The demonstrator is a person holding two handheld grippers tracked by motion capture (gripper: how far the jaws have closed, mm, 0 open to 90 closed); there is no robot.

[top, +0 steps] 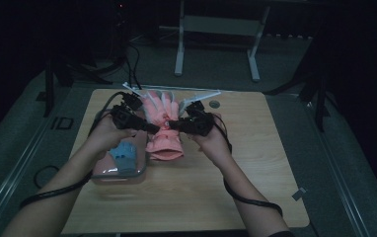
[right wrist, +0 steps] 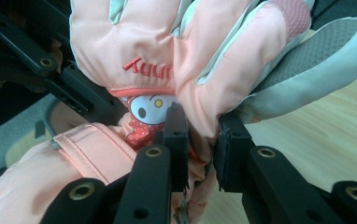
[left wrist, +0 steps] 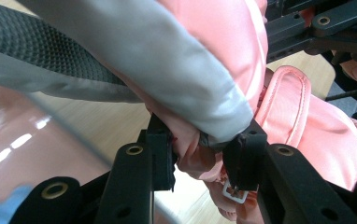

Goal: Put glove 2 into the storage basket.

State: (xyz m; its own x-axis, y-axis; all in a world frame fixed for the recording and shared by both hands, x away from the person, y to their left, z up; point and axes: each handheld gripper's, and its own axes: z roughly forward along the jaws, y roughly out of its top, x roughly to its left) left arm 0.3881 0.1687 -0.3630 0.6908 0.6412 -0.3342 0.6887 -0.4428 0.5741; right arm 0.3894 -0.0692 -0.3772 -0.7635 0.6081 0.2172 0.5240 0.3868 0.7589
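A light wooden table (top: 255, 173) bears a clear pink-tinted tray (top: 120, 174) and the glove's cuff end (top: 166, 150).

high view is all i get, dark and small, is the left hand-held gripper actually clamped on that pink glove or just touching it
Observer: Clamped. In the left gripper view the left hand-held gripper pinches a fold of the pink glove between its pads.
Operator: and the right one
Observer: The right hand-held gripper is shut on the glove too, gripping fabric just below the fingers.
Operator: any marking on the glove
Observer: Yes, the right gripper view shows red embroidered lettering and a cartoon face patch beneath it.
Operator: all pink?
Observer: No, the left gripper view shows a pale grey finger with a dark textured grip strip.
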